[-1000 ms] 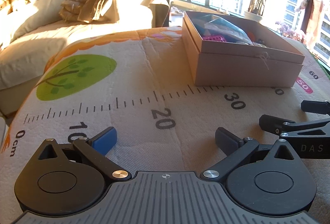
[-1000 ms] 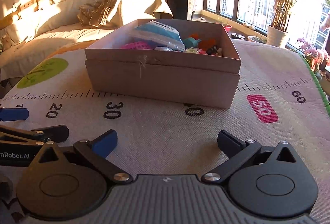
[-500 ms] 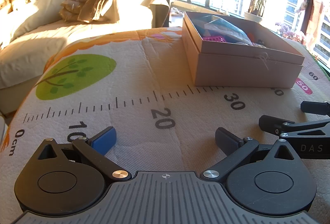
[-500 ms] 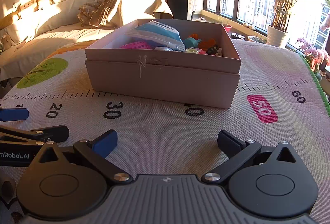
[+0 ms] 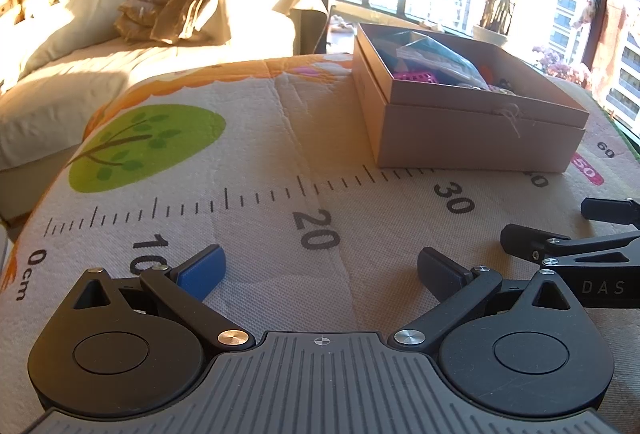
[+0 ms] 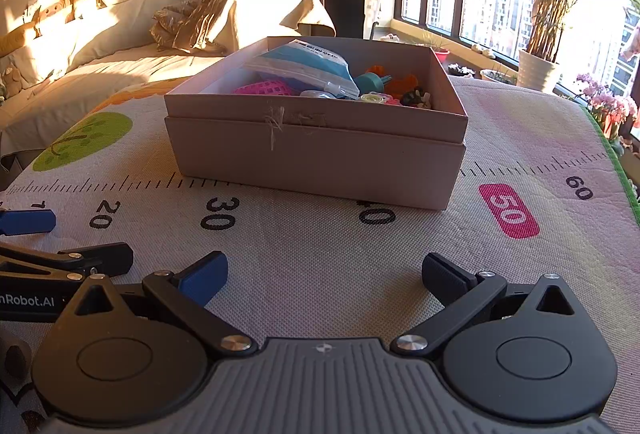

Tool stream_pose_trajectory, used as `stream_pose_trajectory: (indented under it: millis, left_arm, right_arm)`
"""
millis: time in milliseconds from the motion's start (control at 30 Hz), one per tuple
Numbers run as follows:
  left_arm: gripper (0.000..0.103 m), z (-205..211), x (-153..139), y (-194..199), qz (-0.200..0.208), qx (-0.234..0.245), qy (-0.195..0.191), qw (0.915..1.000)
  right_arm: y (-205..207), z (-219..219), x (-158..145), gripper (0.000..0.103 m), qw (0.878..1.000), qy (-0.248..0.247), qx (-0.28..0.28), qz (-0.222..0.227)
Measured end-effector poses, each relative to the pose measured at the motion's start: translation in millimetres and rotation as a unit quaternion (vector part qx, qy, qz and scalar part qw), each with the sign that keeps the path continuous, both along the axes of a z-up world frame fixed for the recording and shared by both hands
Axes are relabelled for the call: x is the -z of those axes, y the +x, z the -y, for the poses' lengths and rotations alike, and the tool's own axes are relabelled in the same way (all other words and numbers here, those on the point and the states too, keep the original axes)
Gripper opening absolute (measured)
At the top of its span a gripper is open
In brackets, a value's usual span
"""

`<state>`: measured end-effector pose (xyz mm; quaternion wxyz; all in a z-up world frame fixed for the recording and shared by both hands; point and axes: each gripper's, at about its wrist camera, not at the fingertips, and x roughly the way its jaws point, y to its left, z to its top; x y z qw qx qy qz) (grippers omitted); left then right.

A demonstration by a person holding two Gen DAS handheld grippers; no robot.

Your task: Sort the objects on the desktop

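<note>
A pale cardboard box (image 6: 320, 154) stands on the ruler-print mat (image 6: 320, 246) near the 30–40 marks; it also shows in the left wrist view (image 5: 472, 142). Inside lie a blue-white plastic bag (image 6: 304, 64), a pink mesh item (image 6: 264, 88), a teal piece (image 6: 370, 80), orange pieces (image 6: 400, 82) and other small things. My left gripper (image 5: 320, 270) is open and empty, low over the mat near the 20 mark. My right gripper (image 6: 324, 274) is open and empty, in front of the box. Each gripper shows beside the other: the right (image 5: 560, 230), the left (image 6: 72, 238).
A sofa with a crumpled blanket (image 6: 224, 14) stands behind the mat on the left. Windows and a potted plant (image 6: 540, 66) are at the back right. The mat's green edge (image 6: 612, 154) runs along the right side.
</note>
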<state>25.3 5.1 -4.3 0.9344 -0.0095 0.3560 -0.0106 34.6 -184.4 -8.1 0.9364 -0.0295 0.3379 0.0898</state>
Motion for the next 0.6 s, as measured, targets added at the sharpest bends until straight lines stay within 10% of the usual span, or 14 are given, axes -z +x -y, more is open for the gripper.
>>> stream_pose_trajectory:
  millis: [600]
  left_arm:
    - [0.103,-0.1,0.4,0.4,0.0,0.0,-0.001,1.0]
  right_arm:
    - [-0.4,0.6,0.0,0.103,1.0,0.0,0.0,0.0]
